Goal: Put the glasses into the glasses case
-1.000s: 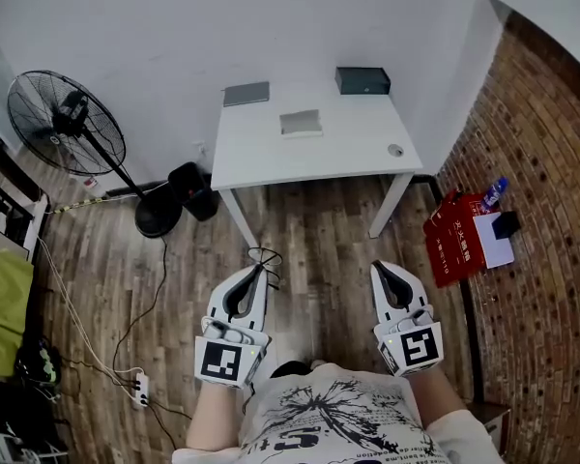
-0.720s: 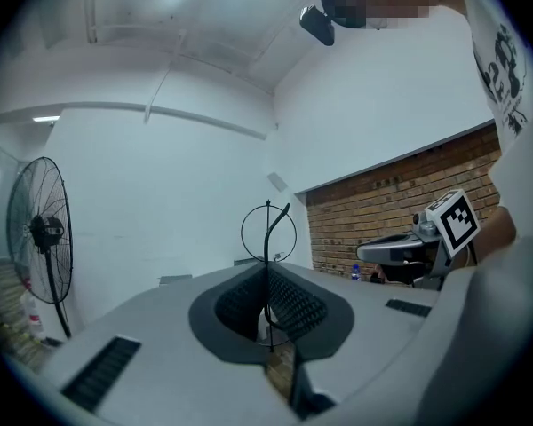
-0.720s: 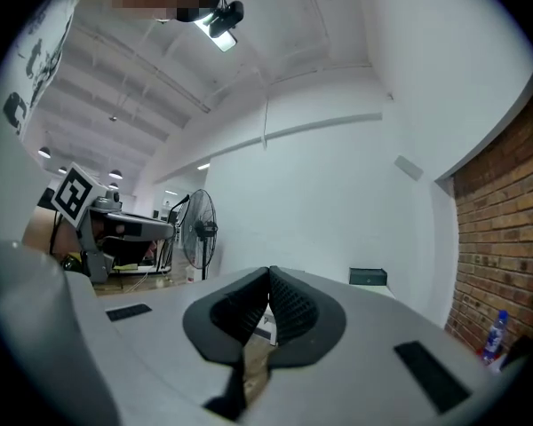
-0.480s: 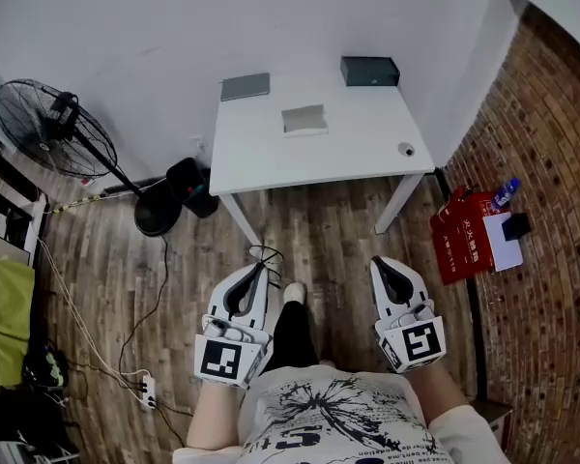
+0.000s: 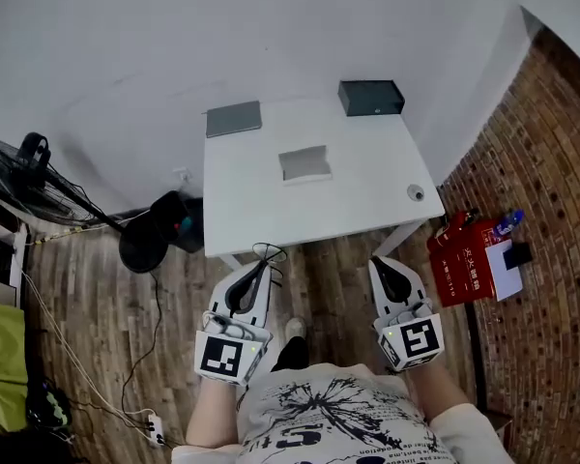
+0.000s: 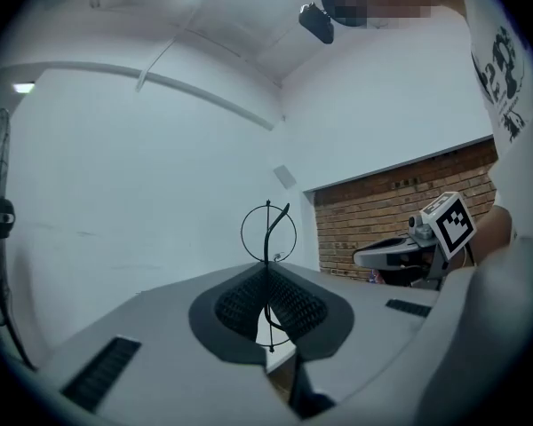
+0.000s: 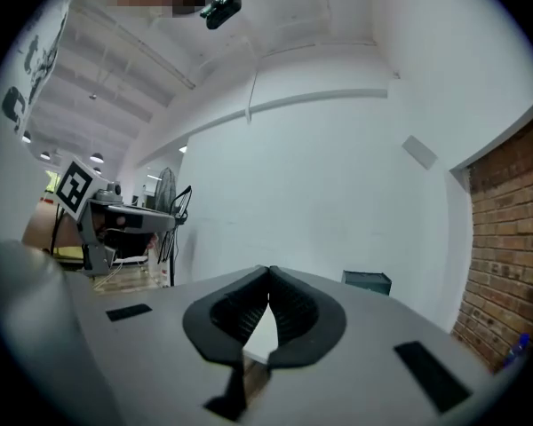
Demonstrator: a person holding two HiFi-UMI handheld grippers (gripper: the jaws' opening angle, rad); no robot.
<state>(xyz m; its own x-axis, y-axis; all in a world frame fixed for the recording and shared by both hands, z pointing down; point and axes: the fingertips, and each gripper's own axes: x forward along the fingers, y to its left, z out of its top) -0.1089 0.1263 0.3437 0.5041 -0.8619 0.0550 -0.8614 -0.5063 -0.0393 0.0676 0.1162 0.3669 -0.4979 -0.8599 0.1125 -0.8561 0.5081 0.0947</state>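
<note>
worktop (image 5: pixel 261 211): white, just ahead of the person.
glasses case (image 5: pixel 306 163): likely the open grey box mid-worktop, mouth up to receive.
left tongs (image 5: pixel 262 265): clenched on the glasses (image 5: pixel 267 255), short of the worktop's near edge.
right tongs (image 5: pixel 382 267): closed on nothing, free to steady the case.
glasses (image 6: pixel 268 231): thin wire frame, pinched edge-on, one ring poking past the tips.

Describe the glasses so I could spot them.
Start at the white table, then drop to the left gripper below its front edge. The glasses are the thin black wire loops pinched at its tips; the right gripper is shut on nothing.
</note>
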